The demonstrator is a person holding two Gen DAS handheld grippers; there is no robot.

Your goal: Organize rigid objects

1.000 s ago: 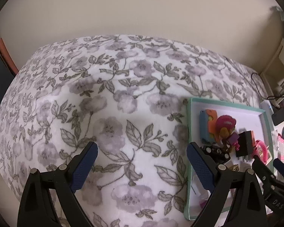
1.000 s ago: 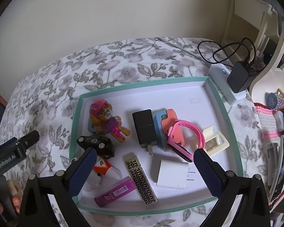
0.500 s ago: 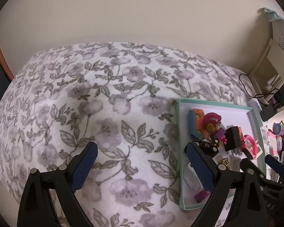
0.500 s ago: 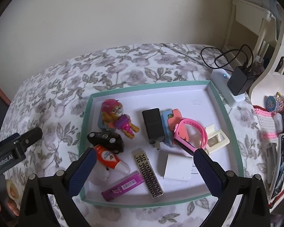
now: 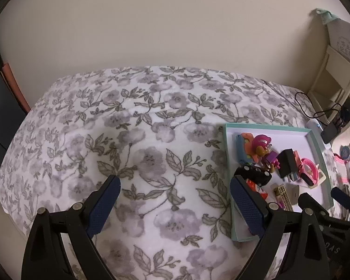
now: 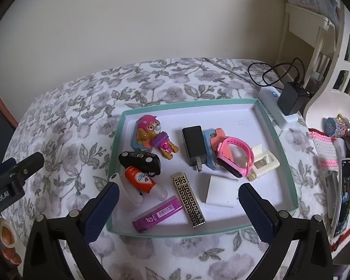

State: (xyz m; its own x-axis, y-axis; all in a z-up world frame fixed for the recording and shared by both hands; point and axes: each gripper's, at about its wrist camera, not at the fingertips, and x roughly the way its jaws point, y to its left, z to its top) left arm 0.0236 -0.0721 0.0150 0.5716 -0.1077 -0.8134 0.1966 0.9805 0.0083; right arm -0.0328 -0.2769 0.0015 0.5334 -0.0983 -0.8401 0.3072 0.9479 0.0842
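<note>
Both grippers were held wide apart and empty above the flowered bedspread (image 5: 151, 158). Under the right gripper (image 6: 178, 192) lay the teal-rimmed tray (image 6: 289, 177), which held a toy pup figure (image 6: 151, 133), a black charger (image 6: 193, 144), a pink watch (image 6: 235, 156), a white adapter (image 6: 219, 191), a black car key (image 6: 140, 162) and a purple tube (image 6: 157, 214). The left gripper (image 5: 175, 187) hung over bare cloth, left of the tray.
</note>
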